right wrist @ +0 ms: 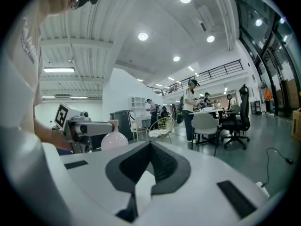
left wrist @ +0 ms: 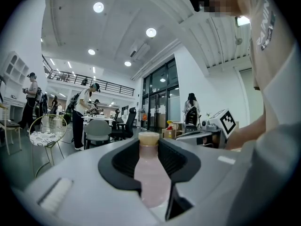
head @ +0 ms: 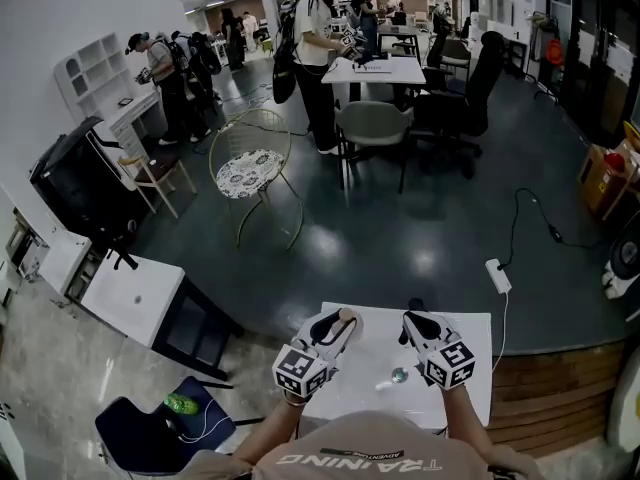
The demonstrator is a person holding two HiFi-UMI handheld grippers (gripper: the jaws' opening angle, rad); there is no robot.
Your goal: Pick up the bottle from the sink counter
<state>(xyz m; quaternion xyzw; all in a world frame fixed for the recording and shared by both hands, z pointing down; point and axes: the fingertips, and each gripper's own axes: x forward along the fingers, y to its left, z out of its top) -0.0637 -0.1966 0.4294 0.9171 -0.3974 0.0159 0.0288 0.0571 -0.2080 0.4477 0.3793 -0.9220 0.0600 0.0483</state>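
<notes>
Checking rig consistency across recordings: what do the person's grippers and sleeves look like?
Both the left gripper and right gripper have pale grey bodies with black ribbed jaw pads. Each carries a white cube of black square markers. The person wears a light shirt with white lettering; forearms are bare.

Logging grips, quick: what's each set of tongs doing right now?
Left tongs: closed on the bottle.
Right tongs: closed, empty.
</notes>
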